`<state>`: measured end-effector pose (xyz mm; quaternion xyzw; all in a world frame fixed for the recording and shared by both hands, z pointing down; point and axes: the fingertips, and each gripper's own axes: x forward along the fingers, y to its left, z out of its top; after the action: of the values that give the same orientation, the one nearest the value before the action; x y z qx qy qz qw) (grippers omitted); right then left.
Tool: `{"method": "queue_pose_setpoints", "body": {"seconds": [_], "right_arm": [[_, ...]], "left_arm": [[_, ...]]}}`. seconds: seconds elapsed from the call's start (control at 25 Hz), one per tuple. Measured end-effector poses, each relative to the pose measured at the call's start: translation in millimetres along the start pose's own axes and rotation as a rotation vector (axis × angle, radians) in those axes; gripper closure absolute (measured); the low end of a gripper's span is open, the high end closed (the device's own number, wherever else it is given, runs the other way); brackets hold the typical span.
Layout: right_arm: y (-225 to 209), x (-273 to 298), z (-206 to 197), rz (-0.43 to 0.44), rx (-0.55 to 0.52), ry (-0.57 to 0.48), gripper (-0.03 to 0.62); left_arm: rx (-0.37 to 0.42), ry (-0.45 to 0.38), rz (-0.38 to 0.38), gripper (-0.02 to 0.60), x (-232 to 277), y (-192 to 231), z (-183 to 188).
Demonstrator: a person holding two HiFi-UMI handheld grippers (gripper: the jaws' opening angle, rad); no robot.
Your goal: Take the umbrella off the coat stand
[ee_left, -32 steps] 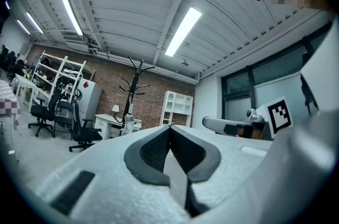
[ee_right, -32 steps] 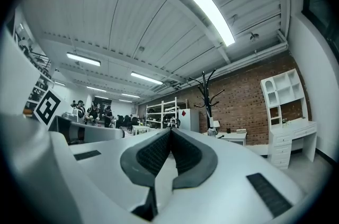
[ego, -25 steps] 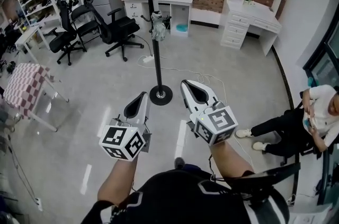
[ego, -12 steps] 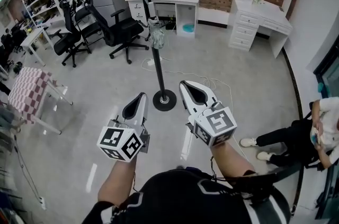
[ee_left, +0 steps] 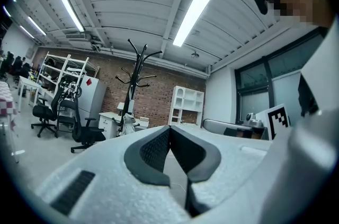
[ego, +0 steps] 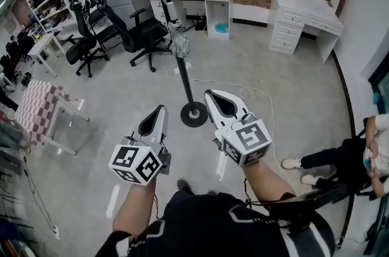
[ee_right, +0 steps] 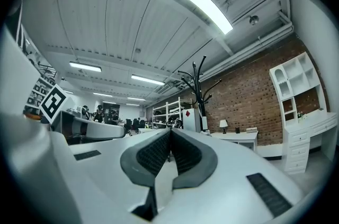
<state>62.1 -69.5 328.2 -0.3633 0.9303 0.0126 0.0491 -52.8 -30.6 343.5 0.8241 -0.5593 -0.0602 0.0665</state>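
Left gripper (ego: 159,111): I see jaws together, empty.
Right gripper (ego: 211,95): jaws together, empty.
Umbrella (ego: 180,47): hanging on coat stand (ego: 185,76).

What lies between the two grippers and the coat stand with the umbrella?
Only bare grey floor, in the head view, separates the left gripper and right gripper from the coat stand; the umbrella hangs on its pole.

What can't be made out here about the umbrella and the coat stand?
- Coat stand: its top is cut off by the head view's upper edge.
- Its base: hidden behind the right gripper in the right gripper view.
- Umbrella: how it is hooked on is too small to tell in the head view or left gripper view.
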Motion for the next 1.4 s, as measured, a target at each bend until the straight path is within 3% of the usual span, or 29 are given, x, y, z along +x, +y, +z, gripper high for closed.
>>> {"method": "queue_pose_setpoints", "body": {"seconds": [0.12,0.44,1.4], "right_arm": [[-3,13,-1,0.004,-0.012,-0.016,0.586],[-28,51,2,-0.081,-0.052,-0.002,0.586],[-63,232,-6,-0.192,-0.097,-0.014,0.586]], "left_arm": [[-0.01,-0.004,-0.01,0.572,14,13,2],[-0.024,-0.021,-0.072,0.572,59,52,12],[-0.046,-0.051,-0.211,0.572,185,206,60]]}}
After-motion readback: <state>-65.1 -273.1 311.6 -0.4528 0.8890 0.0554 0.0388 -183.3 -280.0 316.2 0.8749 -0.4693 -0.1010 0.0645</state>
